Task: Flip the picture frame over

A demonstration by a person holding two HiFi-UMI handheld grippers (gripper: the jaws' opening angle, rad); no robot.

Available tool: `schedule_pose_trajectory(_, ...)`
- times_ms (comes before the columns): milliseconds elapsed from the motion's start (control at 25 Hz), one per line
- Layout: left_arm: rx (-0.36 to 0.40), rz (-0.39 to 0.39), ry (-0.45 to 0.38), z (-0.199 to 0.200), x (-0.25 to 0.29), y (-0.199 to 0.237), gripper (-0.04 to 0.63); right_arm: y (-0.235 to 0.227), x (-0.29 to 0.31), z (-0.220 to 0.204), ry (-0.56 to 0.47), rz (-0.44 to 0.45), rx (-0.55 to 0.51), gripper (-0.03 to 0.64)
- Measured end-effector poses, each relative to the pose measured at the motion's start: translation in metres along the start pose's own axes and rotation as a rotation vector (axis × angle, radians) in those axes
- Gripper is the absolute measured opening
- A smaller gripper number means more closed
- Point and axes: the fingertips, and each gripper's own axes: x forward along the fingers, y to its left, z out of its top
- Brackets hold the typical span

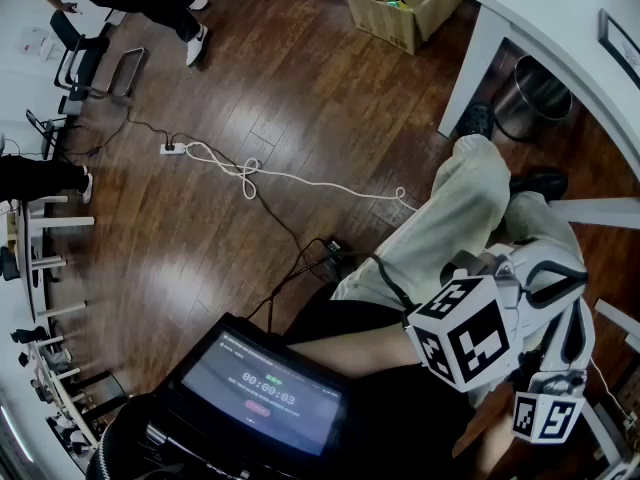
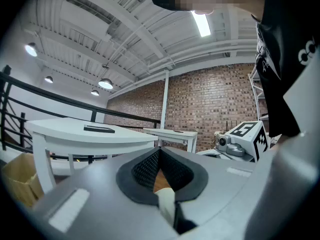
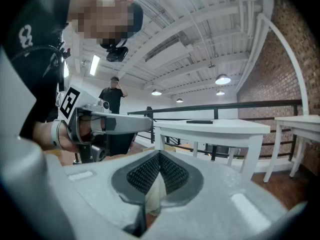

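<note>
- my left gripper [image 2: 160,165]: fingers [image 2: 146,170] pressed tight together, nothing between them.
- my right gripper [image 3: 160,173]: fingers also closed tip to tip, empty.
- head view: both grippers sit low at the right, near each other, by my legs [image 1: 450,228]. mostly their marker cubes [image 1: 465,336] show there.
- each gripper view catches the other gripper off to one side.
- picture frame [image 2: 99,129]: thin, dark, lying flat on the white tabletop [image 2: 55,130]. neither gripper touches it, and both are well apart from it.
- left gripper view: frame sits left of the fingers' line.
- right gripper view: frame sits a bit right of centre, on the tabletop.
- head view: only a strip of the frame shows at the top right edge, on the tabletop.
- second white table [image 2: 172,133] stands beyond, with a brick wall [image 2: 215,104] behind it.
- metal bin [image 1: 540,93] stands by the table leg.
- cardboard box [image 1: 400,3] sits on the wood floor [image 1: 250,68] nearby, green items inside.
- white cable [image 1: 270,176] loops across the floor from a power strip [image 1: 172,149].
- screen [image 1: 265,388] showing a timer, lower left of the head view.
- another person [image 3: 114,96] stands in the background of the right gripper view.
</note>
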Motion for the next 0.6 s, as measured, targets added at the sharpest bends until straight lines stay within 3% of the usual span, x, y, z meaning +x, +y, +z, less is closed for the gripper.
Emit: schedule_pose_trajectory(600,-0.010,0.077,-0.037,0.022,0.018,0.055,0.017,-0.035,0.039,0.028,0.001,0.036,-0.034,-0.008)
